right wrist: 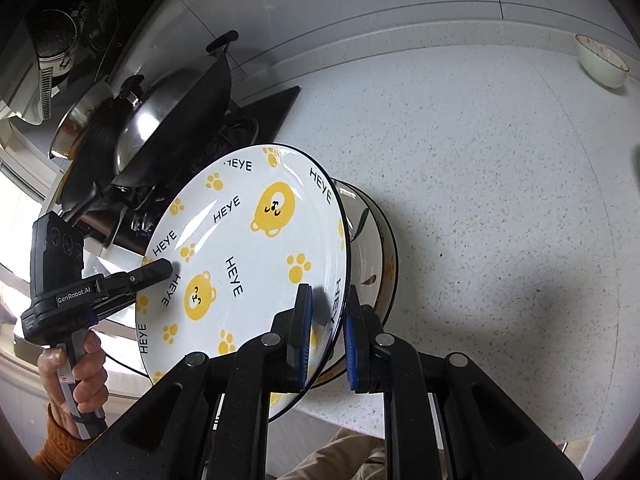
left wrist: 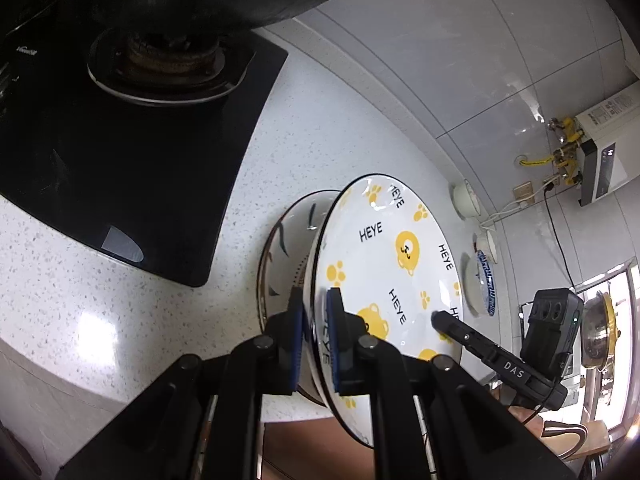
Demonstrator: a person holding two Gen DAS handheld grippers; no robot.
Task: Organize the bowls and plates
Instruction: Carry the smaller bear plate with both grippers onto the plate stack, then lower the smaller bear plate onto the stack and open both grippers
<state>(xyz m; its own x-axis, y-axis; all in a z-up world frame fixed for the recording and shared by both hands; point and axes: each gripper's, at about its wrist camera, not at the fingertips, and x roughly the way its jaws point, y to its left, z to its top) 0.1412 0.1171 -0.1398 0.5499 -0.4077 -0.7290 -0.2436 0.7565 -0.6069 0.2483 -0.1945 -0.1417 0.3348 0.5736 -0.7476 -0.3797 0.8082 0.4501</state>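
Note:
A white plate with yellow bears and "HEYE" lettering is held tilted above the counter; it also shows in the right wrist view. My left gripper is shut on its near rim. My right gripper straddles the opposite rim, its blue pads a little apart around the plate edge. A second plate with dark leaf marks lies on the counter under the bear plate, seen too in the right wrist view. Each gripper shows in the other's view: right, left.
A black gas hob with a wok and pots stands beside the plates. Small white bowls and a blue-rimmed plate sit further along the speckled counter. Another white bowl sits near the tiled wall.

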